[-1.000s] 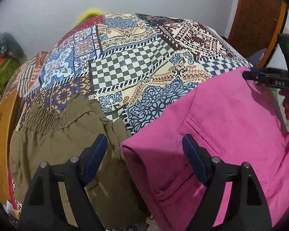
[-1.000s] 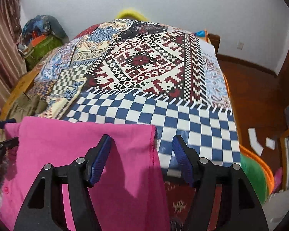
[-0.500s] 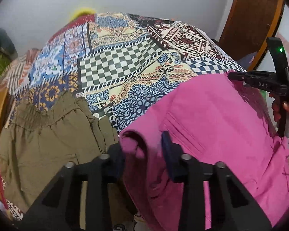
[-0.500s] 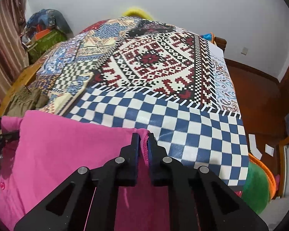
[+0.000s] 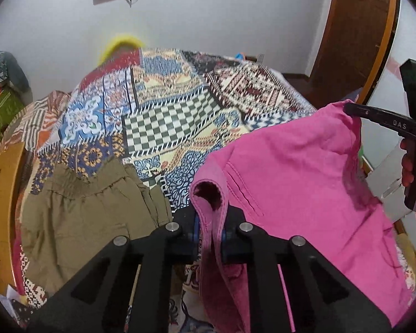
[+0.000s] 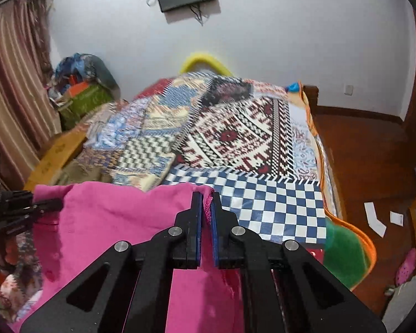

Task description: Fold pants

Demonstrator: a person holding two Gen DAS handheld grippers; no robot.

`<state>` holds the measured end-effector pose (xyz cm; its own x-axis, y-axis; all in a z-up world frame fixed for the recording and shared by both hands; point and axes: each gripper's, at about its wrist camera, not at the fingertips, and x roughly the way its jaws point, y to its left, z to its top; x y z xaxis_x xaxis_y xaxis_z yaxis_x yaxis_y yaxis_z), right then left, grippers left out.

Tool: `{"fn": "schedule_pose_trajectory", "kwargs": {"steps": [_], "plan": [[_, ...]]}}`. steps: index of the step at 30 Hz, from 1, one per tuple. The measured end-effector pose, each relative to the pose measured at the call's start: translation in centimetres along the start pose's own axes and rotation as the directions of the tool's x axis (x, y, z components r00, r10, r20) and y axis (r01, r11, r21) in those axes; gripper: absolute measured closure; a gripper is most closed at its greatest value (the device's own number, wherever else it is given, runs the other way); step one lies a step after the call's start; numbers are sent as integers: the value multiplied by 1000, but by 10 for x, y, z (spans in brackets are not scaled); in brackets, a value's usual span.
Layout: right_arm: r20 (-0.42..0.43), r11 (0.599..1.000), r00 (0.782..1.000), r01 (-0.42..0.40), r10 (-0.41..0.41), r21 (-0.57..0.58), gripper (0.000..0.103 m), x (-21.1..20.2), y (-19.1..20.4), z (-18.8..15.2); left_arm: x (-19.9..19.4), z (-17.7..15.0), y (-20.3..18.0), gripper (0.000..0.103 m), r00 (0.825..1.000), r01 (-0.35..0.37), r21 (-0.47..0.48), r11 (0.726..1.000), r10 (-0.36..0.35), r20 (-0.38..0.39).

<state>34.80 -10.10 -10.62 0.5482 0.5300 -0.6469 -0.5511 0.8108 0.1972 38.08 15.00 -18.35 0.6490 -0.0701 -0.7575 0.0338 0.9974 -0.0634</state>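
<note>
Left wrist view: the left claw (image 5: 210, 231) is closing, pads already pinching the pink pants (image 5: 291, 172) at a rolled corner, beside olive shorts (image 5: 83, 211) on the quilted bed (image 5: 166, 119). That bunched hem could slip free.

Right wrist view: the right claw (image 6: 206, 219) is clamped on the pants' frayed edge; uneven lifting would skew the fold.

Matt pink cloth pants (image 5: 291, 172) lie over a patterned woven bedcover (image 5: 163, 122).

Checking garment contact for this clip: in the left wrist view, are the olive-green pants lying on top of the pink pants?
No: the olive-green pants lie beside the pink pants on the quilt, not over them.
</note>
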Motion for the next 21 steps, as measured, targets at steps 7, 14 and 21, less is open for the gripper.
{"fn": "schedule_pose_trajectory", "kwargs": {"steps": [7,14,21], "plan": [[58,999,998,-39,40,-21,98,-54,21,-8,-53,1,-15,91,998,25,26,999,-26,57],[107,998,992,-64,66,-21,98,-104,37,-26,-101,-18,-34,91,995,40,59,997,-45,84],[125,997,990,-72,73,-9,98,-143,46,-52,-141,-48,-54,91,994,59,106,993,-68,88]]}}
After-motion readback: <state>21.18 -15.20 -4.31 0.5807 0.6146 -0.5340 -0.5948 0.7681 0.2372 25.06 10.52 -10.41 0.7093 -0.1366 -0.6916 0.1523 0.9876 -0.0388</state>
